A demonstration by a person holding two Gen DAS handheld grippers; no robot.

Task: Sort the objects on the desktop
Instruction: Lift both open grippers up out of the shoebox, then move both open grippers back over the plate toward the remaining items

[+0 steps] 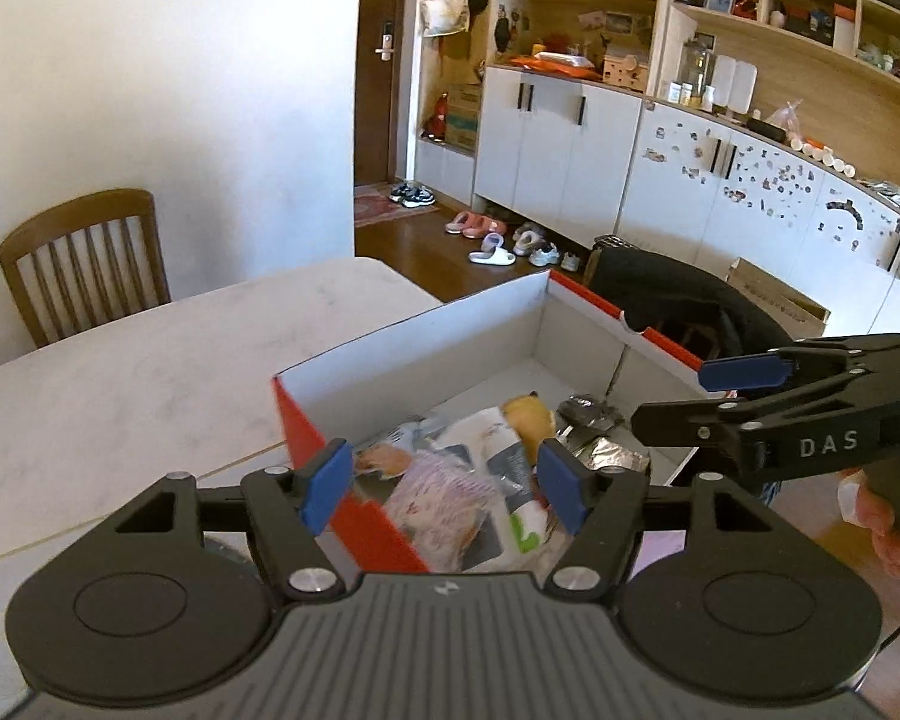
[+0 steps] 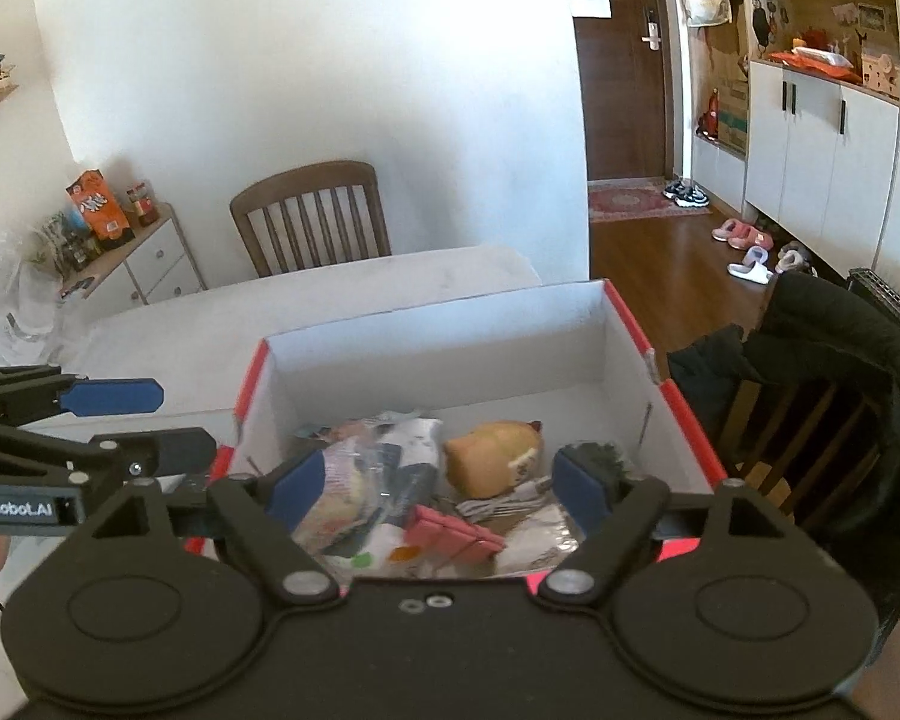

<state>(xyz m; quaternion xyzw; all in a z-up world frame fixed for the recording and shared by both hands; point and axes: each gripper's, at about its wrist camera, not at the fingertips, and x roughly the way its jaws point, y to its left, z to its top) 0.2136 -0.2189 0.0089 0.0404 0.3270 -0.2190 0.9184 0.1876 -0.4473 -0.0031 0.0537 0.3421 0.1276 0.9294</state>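
A cardboard box [image 2: 450, 348] — red outside, plain white inside, straight-walled and open-topped — sits at the edge of the pale marbled surface [image 1: 150, 372], its near half heaped with crinkly plastic packets [image 1: 432, 498], a rounded yellow plush toy [image 2: 492, 456] and a flat pink case [image 2: 450, 531], its far half bare. The left gripper [image 1: 444, 483] and right gripper [image 2: 444, 483] both hover over the near rim, blue-padded fingers spread wide and holding nothing. Left of the box the surface runs open to a slatted wooden chair [image 2: 312, 216] — a dark coat [image 2: 834, 330] crowds the right side.
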